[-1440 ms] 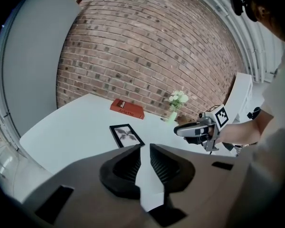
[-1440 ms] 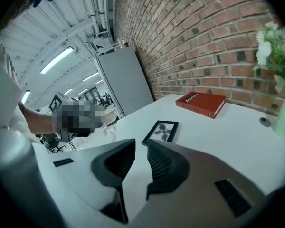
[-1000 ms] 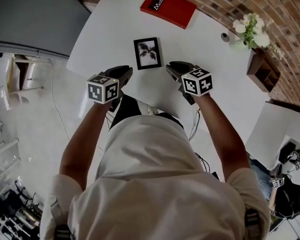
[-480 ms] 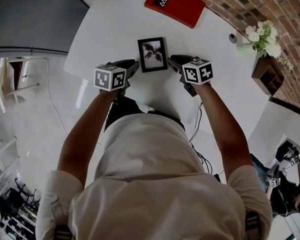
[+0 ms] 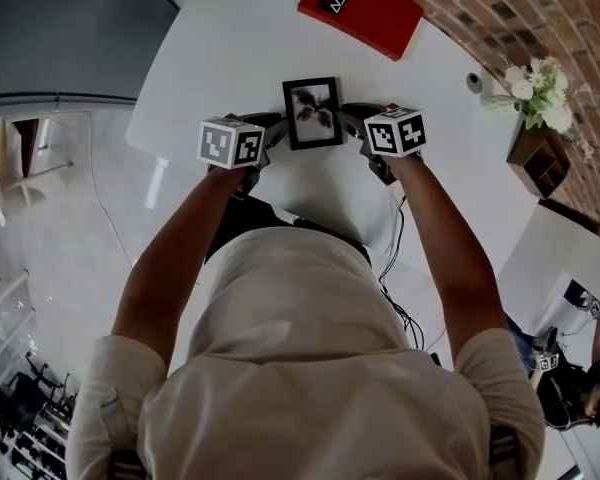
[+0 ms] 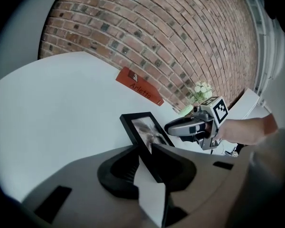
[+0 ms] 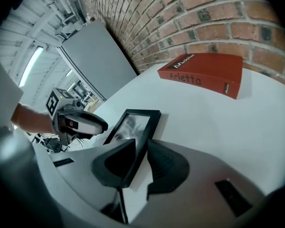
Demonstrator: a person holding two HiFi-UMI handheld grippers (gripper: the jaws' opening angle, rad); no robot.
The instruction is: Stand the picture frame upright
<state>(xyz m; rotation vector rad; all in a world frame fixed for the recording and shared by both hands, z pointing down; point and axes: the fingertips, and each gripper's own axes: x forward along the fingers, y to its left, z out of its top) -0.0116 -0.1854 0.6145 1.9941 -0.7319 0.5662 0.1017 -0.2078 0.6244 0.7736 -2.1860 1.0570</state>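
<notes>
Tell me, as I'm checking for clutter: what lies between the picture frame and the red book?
Only bare white table, as the head view shows.

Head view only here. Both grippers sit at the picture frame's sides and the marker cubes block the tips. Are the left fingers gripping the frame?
Observer: No. In the left gripper view the left gripper has its fingers apart. They have just been opening, and the picture frame has one edge in the gap, not pinched.
Operator: Right side?
Observer: Same there. In its own view the right gripper has its fingers apart, with the frame's other edge between them and a strip of white table showing beside that edge.
</notes>
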